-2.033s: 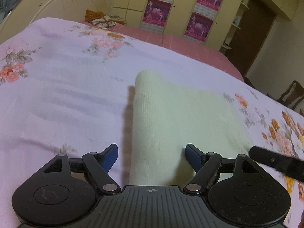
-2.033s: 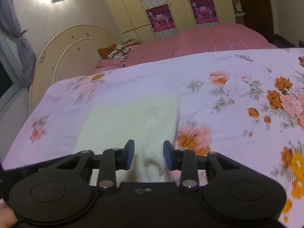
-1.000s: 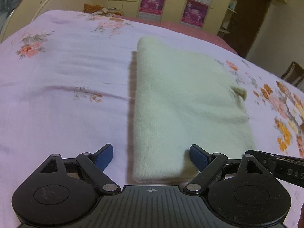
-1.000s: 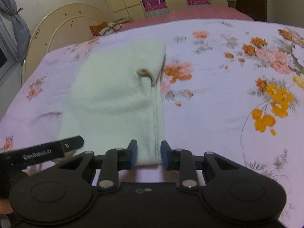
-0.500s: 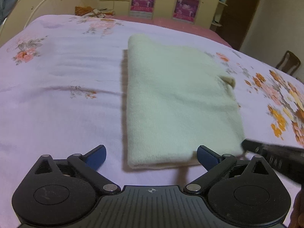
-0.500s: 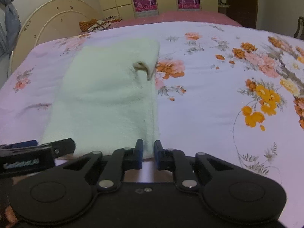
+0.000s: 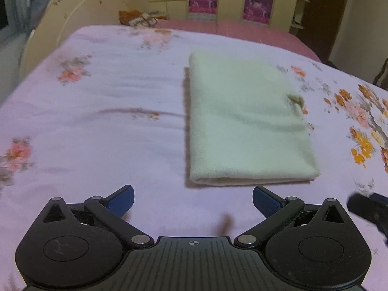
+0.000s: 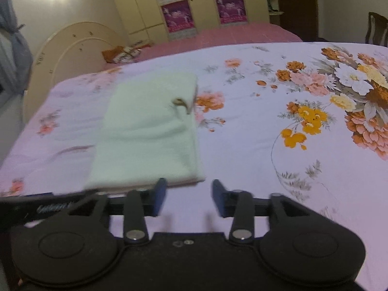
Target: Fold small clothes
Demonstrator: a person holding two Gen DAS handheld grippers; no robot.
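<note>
Item — pale green folded garment (image 7: 245, 126), flat on the floral bedsheet (image 7: 97, 133), both grippers clear of it. Your left gripper (image 7: 192, 200) gapes wide, empty; your right gripper (image 8: 189, 197), jaws just parting, holds nothing. Step: fold released — next, probably regrip an edge.

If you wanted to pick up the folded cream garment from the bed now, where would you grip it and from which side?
I would take the folded cream garment by its near edge, at its two near corners, coming in low from the near side. That edge faces both grippers, lies flat on the bedsheet and shows its stacked layers, so pinching there should catch them all. The left gripper and right gripper are both open and empty.
</note>
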